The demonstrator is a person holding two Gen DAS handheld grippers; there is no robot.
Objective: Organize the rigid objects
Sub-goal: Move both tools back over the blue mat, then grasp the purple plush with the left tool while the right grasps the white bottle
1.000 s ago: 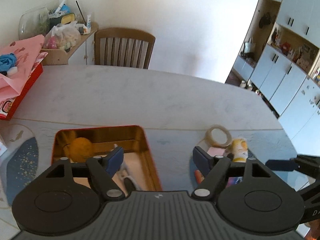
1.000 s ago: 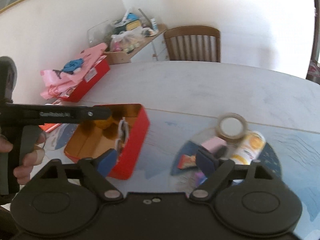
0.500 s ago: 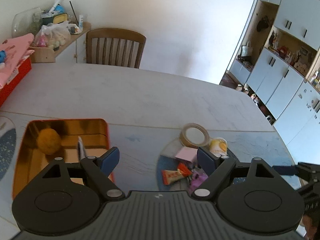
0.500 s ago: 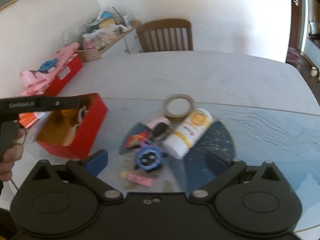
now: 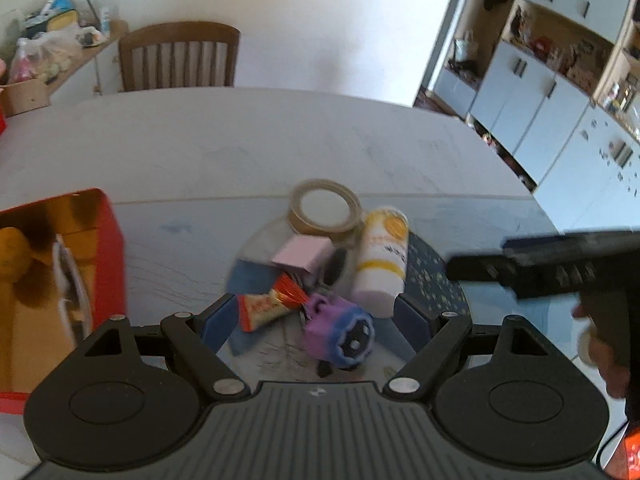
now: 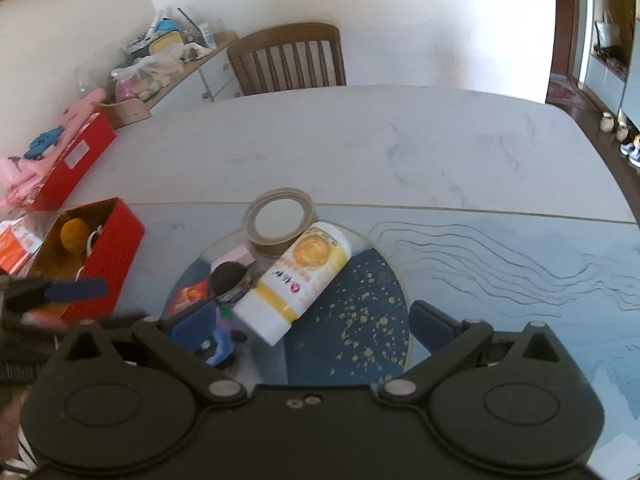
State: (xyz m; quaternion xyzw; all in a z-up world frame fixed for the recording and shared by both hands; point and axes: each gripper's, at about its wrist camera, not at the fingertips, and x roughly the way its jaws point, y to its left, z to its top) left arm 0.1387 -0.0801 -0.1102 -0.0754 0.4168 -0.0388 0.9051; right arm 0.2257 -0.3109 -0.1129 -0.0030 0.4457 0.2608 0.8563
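A heap of small things lies on a round blue speckled mat [image 6: 360,300]: a white and yellow bottle [image 6: 304,276] on its side, a tape roll [image 6: 280,222], a pink box [image 5: 302,254], a red snack packet [image 5: 268,308] and a purple and blue toy [image 5: 338,334]. My left gripper [image 5: 316,322] hangs open just above the toy and the packet. My right gripper [image 6: 312,325] stands wide open over the near end of the bottle, touching nothing. A red tin [image 6: 104,256] on the left holds an orange ball [image 6: 74,234].
A second red box [image 6: 72,160] with pink cloth sits at the table's far left. A wooden chair [image 6: 288,58] stands behind the table. Past it a side shelf [image 6: 172,56] is cluttered. White cupboards [image 5: 560,100] line the right.
Both views have swung from the red tin to the heap and dropped closer to it. The right jaws have spread wider. The purple toy now lies between the left fingers.
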